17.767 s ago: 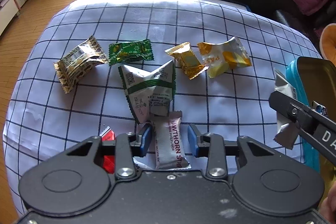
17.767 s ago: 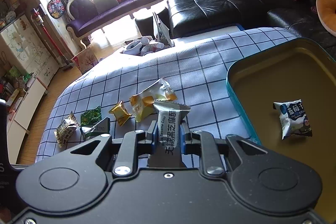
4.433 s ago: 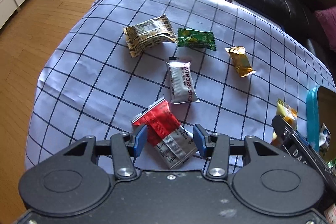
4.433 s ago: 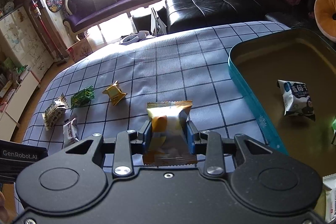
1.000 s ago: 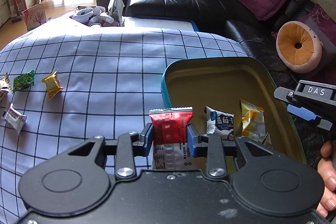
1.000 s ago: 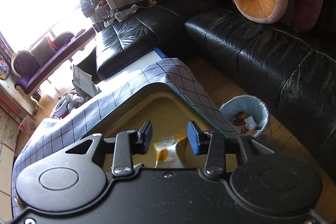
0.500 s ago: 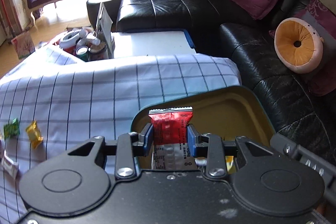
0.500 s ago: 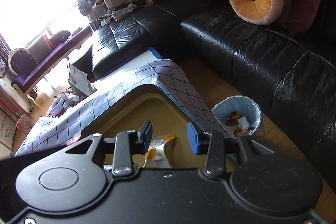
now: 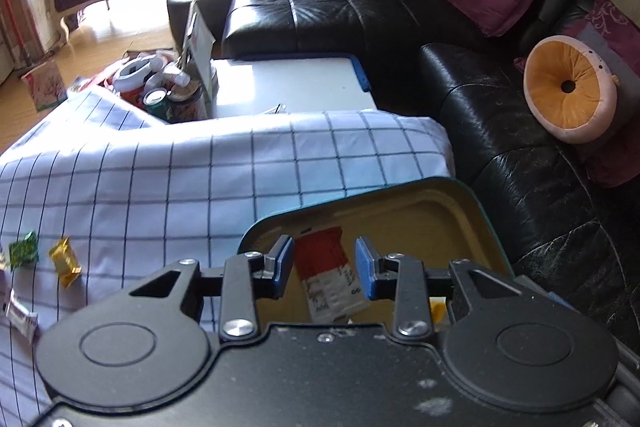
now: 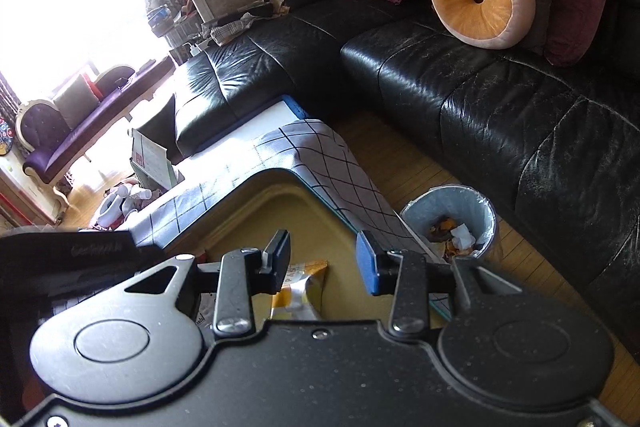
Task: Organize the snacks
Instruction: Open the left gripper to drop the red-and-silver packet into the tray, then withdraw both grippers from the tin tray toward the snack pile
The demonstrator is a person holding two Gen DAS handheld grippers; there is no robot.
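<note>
A red and white snack packet (image 9: 324, 269) shows blurred and tilted over the gold floor of the teal-rimmed tin (image 9: 400, 187). It sits lower than my left gripper (image 9: 322, 267), which is open, with a gap between the packet and each blue pad. My right gripper (image 10: 322, 261) is open too and hovers above the same tin (image 10: 280, 174). A yellow and white packet (image 10: 300, 287) lies on the tin floor under it. In the left wrist view only a yellow corner (image 9: 436, 309) of a packet shows in the tin.
On the checked cloth (image 9: 200, 187) at the left lie a green packet (image 9: 24, 251), a gold one (image 9: 64, 261) and a white one (image 9: 20, 315). A black leather sofa (image 10: 480, 99) runs behind. A small bin (image 10: 452, 223) stands on the floor beside the table.
The red packet has slipped out from between the left gripper's pads and sunk toward the tin floor. The left gripper has come further over the tin. The right gripper has barely moved.
</note>
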